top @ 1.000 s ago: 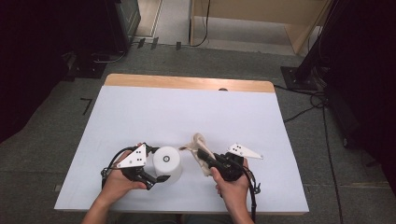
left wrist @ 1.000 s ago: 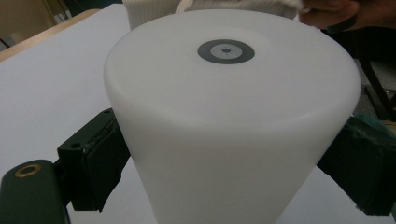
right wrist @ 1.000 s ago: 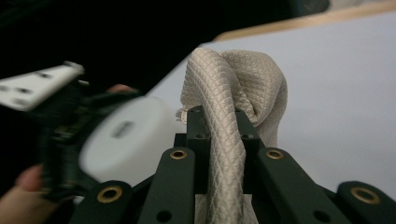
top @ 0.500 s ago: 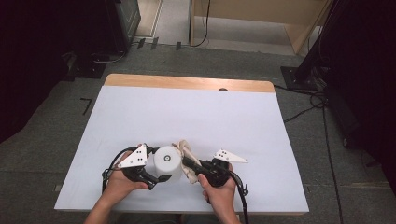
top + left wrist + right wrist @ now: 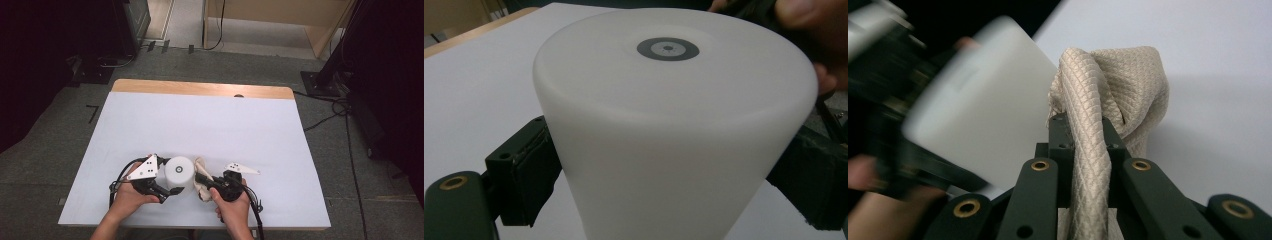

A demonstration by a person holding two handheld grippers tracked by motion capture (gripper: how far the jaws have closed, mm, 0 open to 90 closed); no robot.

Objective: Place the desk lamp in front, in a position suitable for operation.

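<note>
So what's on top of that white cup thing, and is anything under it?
The white cup stands upside down, clamped by the left tool. Its flat top bears just a small grey ring mark. Its opaque wall hides whatever is underneath. The beige cloth, held in the right tool, is beside it.

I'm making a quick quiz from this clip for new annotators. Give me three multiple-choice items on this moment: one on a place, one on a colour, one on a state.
1. Where does the white cup stand?
A. near the table's front edge
B. at the far wooden edge
C. on the floor

2. What colour is the cloth?
A. blue
B. beige
C. black

3. How is the right gripper?
A. open, holding nothing
B. shut on the cloth
C. shut on the cup

Key: 1 A, the high view shows it between the hands by the near edge; 2 B, the quilted weave is beige; 3 B, the jaws pinch the cloth between them.
</note>
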